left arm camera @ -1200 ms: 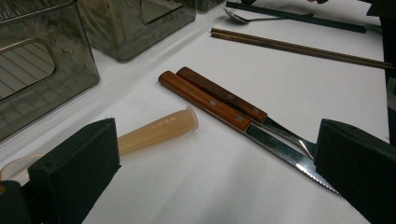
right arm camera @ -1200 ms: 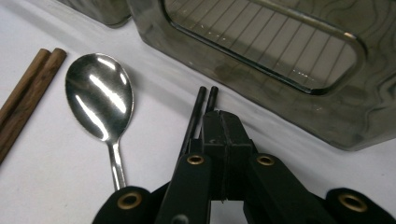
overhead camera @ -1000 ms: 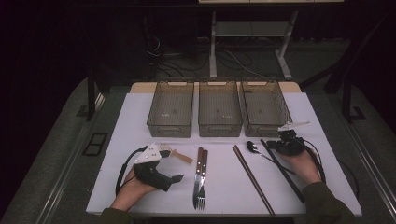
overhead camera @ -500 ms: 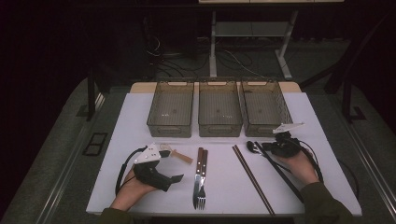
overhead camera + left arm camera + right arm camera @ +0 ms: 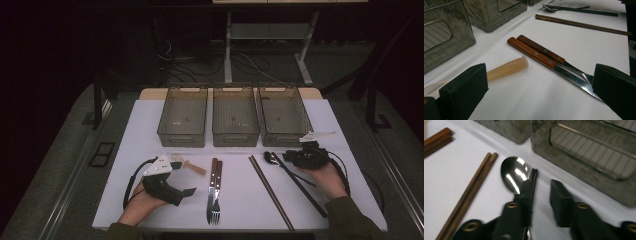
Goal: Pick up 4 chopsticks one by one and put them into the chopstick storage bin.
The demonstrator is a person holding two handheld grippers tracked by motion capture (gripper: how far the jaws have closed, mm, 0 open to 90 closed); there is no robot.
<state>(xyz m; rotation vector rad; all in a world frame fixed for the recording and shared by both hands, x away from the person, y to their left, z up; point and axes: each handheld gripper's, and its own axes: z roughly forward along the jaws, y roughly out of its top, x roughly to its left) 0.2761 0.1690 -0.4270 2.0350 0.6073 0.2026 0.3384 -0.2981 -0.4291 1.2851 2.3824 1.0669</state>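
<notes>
Spoon (image 5: 514, 174), right gripper (image 5: 541, 192) jaws parted beside

Room's pitch dark around my table (image 5: 240, 200), only the white top is lit from above. Ahead of my right jaws the spoon (image 5: 514, 173) throws hard glare, and those jaws look smeared with blur. Left view's sharp, soft shadows under the knife (image 5: 554, 66).

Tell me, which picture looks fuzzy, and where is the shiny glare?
Right gripper view: the black jaws look smeared and fuzzy, and bright glare sits on the spoon. Left gripper view: sharp, with a glint on the knife blade. High view: the white table is lit, the room behind dark.
</notes>
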